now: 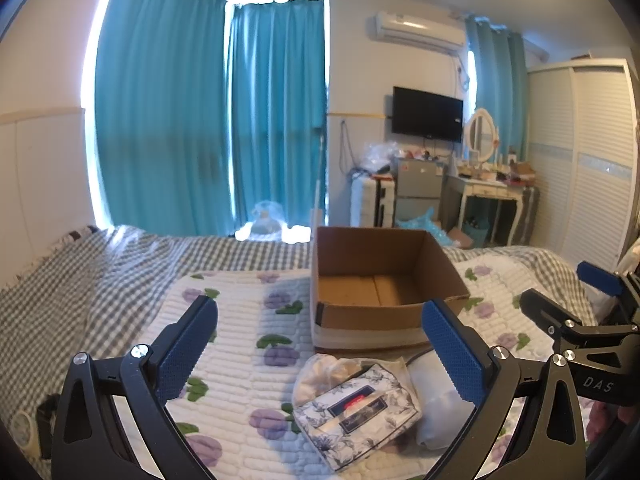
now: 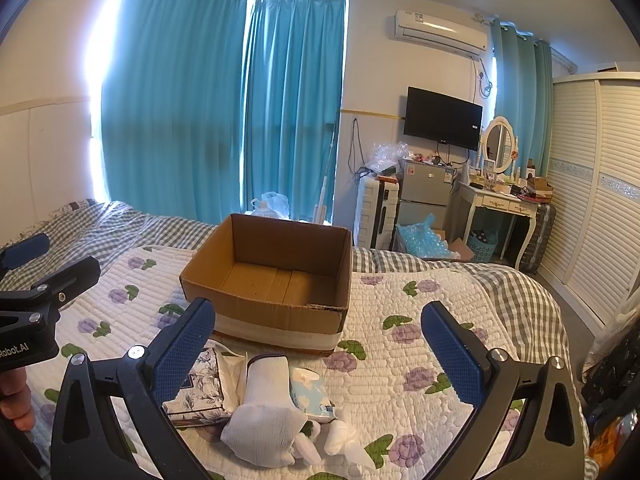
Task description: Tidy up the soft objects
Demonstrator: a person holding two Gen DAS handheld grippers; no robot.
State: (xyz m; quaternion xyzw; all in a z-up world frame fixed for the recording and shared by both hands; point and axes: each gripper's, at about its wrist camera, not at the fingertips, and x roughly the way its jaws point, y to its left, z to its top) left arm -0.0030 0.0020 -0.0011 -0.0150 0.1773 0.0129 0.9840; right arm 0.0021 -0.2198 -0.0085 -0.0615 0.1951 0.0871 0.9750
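On the bed's quilted cover (image 2: pixel 400 344), the cardboard box (image 2: pixel 272 280) sits empty, so by my judgement nothing is sorted yet. Just before its near wall lie the floral tissue pack (image 1: pixel 356 412), a white glove (image 2: pixel 264 412) and a small blue tissue packet (image 2: pixel 312 394). Left gripper (image 1: pixel 320 344) and right gripper (image 2: pixel 316 344) hover over them, fingers spread, holding nothing.

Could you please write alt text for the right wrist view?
The open right gripper hovers over a white glove and tissue packs on a floral quilt, before an empty cardboard box.
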